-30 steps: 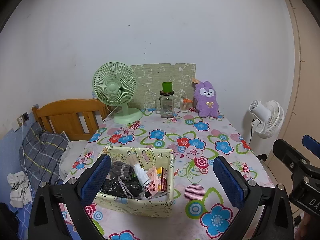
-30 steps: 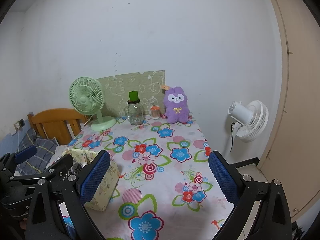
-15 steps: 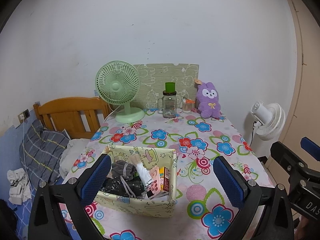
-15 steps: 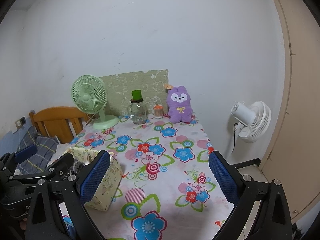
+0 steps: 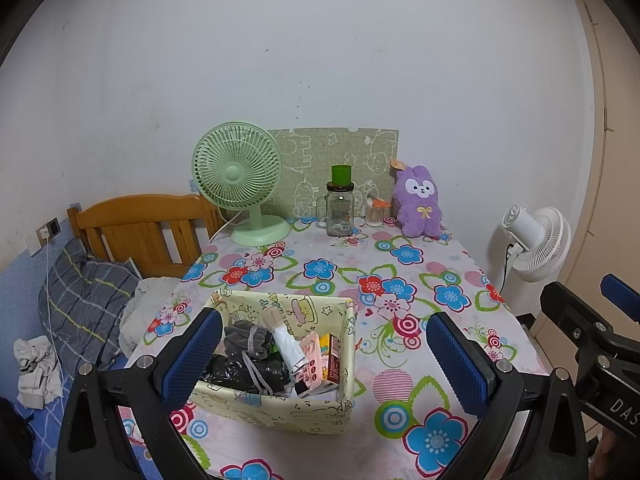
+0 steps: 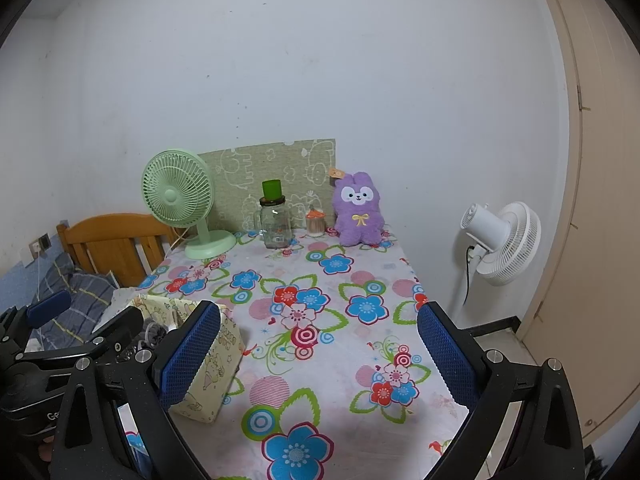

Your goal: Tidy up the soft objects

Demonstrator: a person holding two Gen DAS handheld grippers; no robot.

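1. Left gripper (image 5: 324, 358) hovers with jaws wide apart over a fabric box (image 5: 276, 408) of clutter on the flowered worktop (image 5: 400, 264).
2. Right gripper (image 6: 318, 356) also spread apart, holding nothing.
3. A purple plush rabbit (image 6: 359, 210) sits upright at the worktop's far edge against the wall.

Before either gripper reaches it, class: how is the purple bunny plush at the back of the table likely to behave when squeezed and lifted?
The purple bunny plush looks fluffy, so it will probably compress between the pads rather than resist. It is likely light for its size. Sitting upright by the wall, it may topple if nudged, yet seems unlikely to roll or break.
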